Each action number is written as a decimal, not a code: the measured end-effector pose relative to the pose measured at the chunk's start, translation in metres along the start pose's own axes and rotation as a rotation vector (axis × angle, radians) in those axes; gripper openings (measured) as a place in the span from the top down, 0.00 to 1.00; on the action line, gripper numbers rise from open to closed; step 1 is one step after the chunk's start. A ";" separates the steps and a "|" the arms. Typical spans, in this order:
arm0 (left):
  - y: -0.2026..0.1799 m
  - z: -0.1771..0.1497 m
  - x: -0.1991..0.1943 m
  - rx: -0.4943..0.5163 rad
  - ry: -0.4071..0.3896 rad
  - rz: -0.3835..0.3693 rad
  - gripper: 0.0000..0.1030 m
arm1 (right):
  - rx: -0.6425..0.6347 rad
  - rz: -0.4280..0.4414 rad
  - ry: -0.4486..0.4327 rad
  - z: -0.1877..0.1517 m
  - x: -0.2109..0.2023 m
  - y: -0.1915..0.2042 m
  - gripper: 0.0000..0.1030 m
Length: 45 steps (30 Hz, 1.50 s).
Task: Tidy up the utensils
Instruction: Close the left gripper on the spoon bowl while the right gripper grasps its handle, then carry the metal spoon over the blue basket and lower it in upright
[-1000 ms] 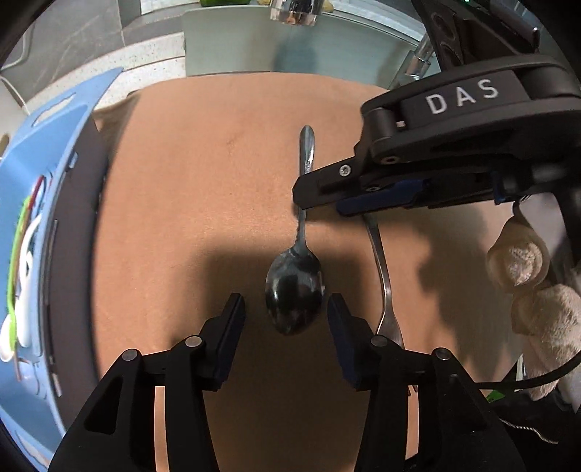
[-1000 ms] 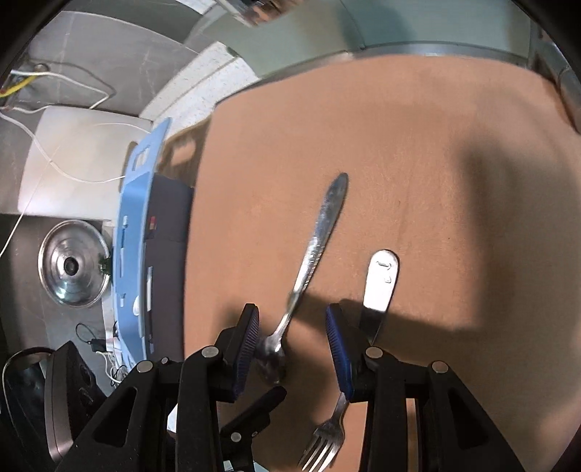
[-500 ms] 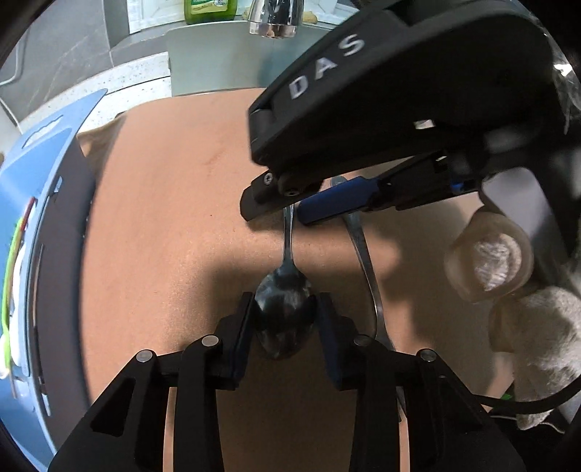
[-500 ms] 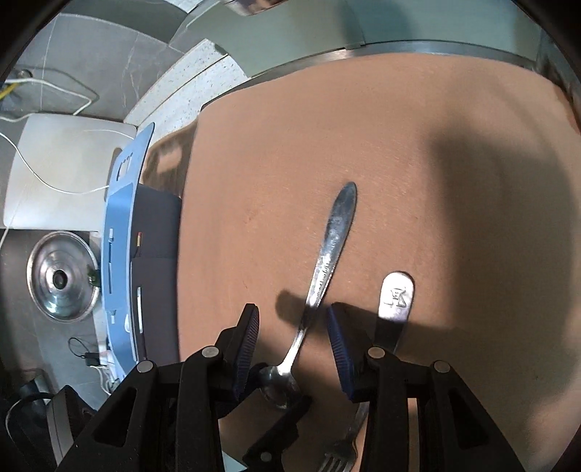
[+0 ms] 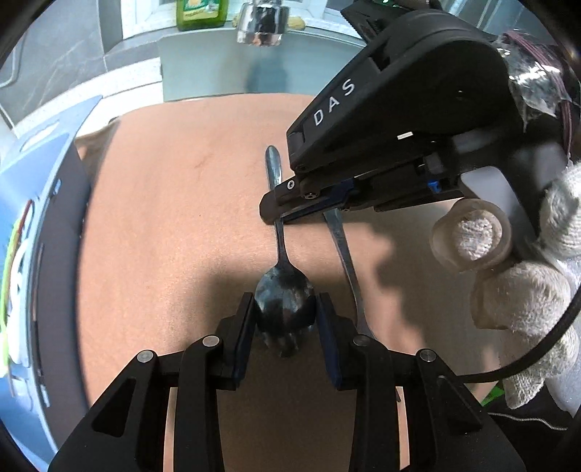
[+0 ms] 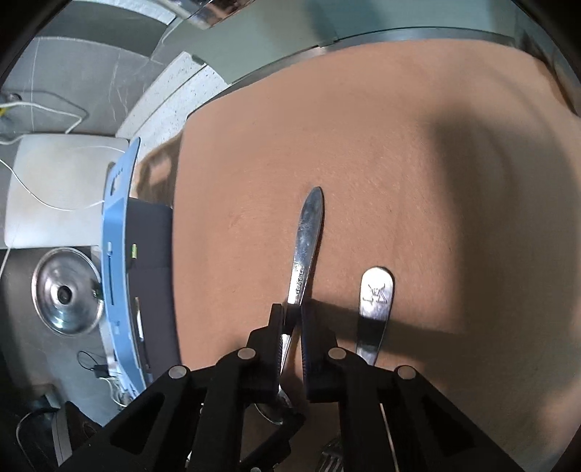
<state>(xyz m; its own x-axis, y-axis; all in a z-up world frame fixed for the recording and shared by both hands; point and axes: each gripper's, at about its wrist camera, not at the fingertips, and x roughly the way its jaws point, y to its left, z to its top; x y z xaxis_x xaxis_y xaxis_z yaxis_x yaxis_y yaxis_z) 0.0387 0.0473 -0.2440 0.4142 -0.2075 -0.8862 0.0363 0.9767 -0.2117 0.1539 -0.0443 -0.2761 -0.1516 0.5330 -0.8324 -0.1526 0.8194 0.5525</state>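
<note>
Left gripper (image 5: 285, 319) pinching glossy spoon (image 5: 284, 308) bowl, tan felt mat (image 5: 163, 218)

You worked over a tan cloth (image 5: 152, 232) spread by the sink (image 5: 203, 69), where a tap (image 5: 262, 21) and a green bottle (image 5: 201, 12) stood. A steel lid (image 6: 67, 294) lay beside a blue board (image 6: 116, 261).

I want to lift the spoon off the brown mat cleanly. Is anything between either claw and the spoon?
Nothing visible. The left claw is shut on the bowl of the spoon, and the right claw pinches its handle. The fork lies beside it, apart, outside both claws.
</note>
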 end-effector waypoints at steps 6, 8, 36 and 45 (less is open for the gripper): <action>0.005 -0.002 -0.026 -0.001 -0.033 0.014 0.69 | 0.000 0.069 -0.016 -0.008 -0.009 0.017 0.93; 0.008 -0.007 -0.041 0.000 -0.050 0.028 0.69 | -0.019 0.086 -0.027 -0.009 -0.012 0.029 0.93; 0.188 -0.025 -0.100 -0.167 -0.074 0.170 0.69 | -0.245 0.150 0.048 -0.015 0.081 0.230 0.93; 0.203 -0.032 -0.088 -0.188 -0.024 0.170 0.69 | -0.231 0.104 0.092 -0.007 0.118 0.238 0.93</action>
<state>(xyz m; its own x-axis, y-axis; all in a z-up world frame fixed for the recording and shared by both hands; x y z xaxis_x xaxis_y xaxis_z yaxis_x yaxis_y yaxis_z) -0.0198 0.2616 -0.2225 0.4217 -0.0376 -0.9060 -0.2048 0.9694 -0.1356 0.0933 0.2122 -0.2427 -0.2643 0.5817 -0.7692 -0.3490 0.6859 0.6386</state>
